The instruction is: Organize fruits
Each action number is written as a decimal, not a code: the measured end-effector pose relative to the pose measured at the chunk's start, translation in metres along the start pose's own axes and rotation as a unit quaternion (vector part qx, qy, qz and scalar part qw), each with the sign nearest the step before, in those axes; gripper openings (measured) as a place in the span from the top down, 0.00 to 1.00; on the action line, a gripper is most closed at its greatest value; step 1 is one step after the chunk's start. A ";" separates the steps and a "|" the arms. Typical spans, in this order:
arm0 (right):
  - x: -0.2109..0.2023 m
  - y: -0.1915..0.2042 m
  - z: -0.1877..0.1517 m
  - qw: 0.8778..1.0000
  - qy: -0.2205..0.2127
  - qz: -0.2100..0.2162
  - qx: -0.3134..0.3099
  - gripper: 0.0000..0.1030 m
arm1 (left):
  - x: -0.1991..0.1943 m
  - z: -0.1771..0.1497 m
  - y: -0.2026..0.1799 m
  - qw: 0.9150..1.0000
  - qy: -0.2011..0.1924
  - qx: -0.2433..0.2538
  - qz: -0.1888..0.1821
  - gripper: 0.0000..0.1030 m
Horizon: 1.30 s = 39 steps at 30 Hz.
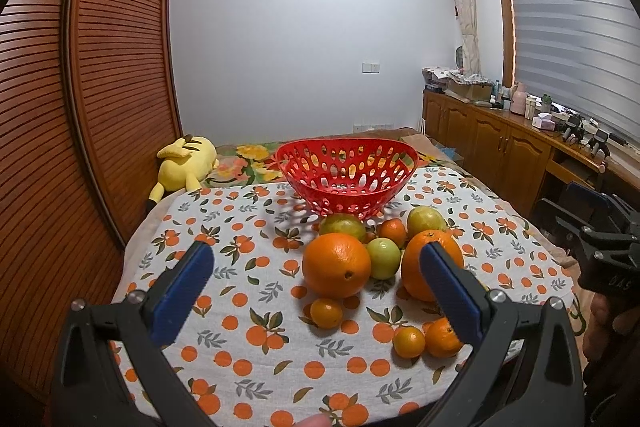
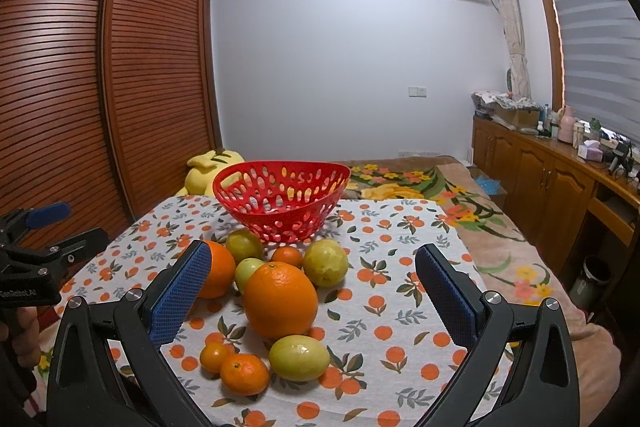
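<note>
We see the left tool (image 1: 316,291) and right tool (image 2: 312,291) both wide open, holding nothing. The fruits (image 2: 280,301) lie in front of the red basket (image 2: 280,203), ahead of both tools.

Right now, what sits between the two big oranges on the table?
A small green fruit sits between the left big orange and the right big orange, clearest in the left wrist view.
</note>
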State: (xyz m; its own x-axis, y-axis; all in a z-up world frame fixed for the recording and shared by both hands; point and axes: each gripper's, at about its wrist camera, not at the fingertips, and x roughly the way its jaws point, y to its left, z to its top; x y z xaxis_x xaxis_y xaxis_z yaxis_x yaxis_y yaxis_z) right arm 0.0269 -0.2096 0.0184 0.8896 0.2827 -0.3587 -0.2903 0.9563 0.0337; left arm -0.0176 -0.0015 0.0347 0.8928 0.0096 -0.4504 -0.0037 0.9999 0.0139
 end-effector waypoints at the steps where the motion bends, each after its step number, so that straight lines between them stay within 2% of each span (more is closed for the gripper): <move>1: 0.000 -0.001 0.000 1.000 0.000 0.000 0.000 0.00 | -0.001 0.001 0.000 1.000 -0.001 0.000 -0.001 0.00; 39: -0.004 0.011 0.003 1.000 0.003 0.005 -0.002 0.00 | -0.005 -0.001 -0.004 1.000 -0.003 0.000 -0.002 0.00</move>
State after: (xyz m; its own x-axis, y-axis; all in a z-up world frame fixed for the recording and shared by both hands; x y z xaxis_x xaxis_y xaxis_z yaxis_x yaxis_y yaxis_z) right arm 0.0214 -0.1995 0.0229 0.8849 0.2912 -0.3635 -0.2998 0.9534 0.0339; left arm -0.0225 -0.0052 0.0357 0.8959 0.0057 -0.4443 -0.0003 0.9999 0.0123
